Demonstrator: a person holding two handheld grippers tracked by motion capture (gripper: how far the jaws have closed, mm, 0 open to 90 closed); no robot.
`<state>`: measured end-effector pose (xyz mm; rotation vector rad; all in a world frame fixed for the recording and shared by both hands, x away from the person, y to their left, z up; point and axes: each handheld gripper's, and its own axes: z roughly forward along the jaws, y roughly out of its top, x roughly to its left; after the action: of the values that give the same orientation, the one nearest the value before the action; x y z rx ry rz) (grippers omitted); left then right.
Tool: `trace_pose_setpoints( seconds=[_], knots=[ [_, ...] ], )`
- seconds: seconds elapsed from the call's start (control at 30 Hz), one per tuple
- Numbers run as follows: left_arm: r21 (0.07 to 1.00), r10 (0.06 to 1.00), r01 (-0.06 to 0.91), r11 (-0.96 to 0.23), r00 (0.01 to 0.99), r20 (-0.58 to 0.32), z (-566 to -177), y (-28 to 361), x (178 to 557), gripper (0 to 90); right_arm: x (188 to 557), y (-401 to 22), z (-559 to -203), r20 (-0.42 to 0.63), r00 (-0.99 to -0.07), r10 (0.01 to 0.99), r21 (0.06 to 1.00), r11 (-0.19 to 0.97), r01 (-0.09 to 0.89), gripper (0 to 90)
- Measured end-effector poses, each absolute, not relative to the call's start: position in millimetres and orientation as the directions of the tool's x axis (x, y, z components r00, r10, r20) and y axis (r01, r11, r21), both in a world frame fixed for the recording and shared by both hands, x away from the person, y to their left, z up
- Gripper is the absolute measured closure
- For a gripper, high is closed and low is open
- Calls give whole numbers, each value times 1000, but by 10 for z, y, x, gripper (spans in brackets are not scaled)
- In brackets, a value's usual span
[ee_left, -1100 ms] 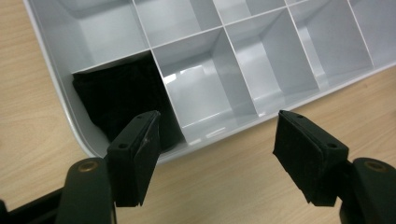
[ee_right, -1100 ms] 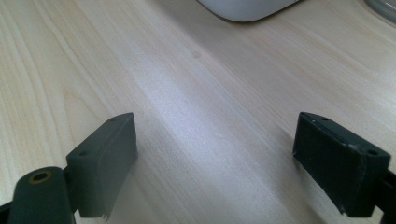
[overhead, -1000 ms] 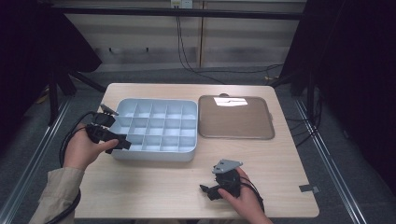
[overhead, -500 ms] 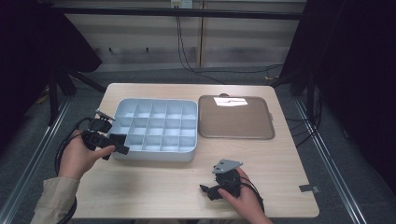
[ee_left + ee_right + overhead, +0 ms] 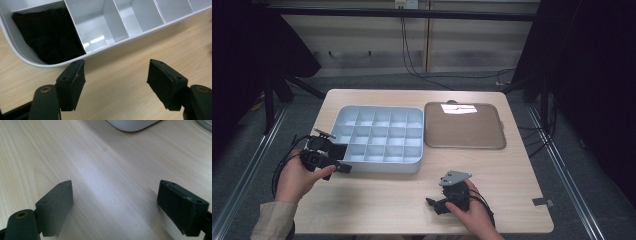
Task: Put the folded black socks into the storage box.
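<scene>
Two grippers show in the high view over a pale wooden counter [image 5: 377,200]. The left gripper [image 5: 343,166] sits at the near left corner of a light blue compartment tray [image 5: 379,137], held by the person's left hand [image 5: 299,175]. The right gripper [image 5: 432,204] lies low near the counter's front edge, well apart from the tray, in the right hand [image 5: 472,212]. A brown flat lid [image 5: 463,126] lies just beside the tray on its right.

From the left gripper view, the jaws stand wide apart above bare wood, close to the tray's rounded corner [image 5: 22,58]. A black cloth [image 5: 48,37] fills the corner compartment; the neighbouring compartments look bare.

From the right gripper view, the jaws are wide apart over the counter, with the tray's pale edge [image 5: 131,125] far ahead at the top.
</scene>
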<state>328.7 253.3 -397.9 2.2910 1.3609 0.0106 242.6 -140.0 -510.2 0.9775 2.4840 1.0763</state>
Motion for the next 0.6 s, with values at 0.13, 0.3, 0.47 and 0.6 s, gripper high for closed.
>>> trace_pose_setpoints(
  seconds=[0.13, 0.3, 0.47, 0.6],
  knots=[
    [399, 824, 822, -406, 518, -230, -4048, 2538, 3256, 302, 2425, -1400, -5102, 26, -738, 674, 722, 498, 480, 130],
    [411, 819, 818, -404, 523, -235, -4147, 2538, 3204, 302, 2425, -1400, -5102, 25, -738, 674, 722, 498, 480, 130],
    [414, 812, 809, -417, 536, -230, -4237, 2542, 3176, 304, 2425, -1400, -5102, 26, -738, 675, 722, 497, 480, 130],
    [419, 806, 804, -422, 544, -232, -4313, 2533, 3142, 304, 2425, -1400, -5102, 26, -738, 674, 722, 498, 480, 130]
  ],
)
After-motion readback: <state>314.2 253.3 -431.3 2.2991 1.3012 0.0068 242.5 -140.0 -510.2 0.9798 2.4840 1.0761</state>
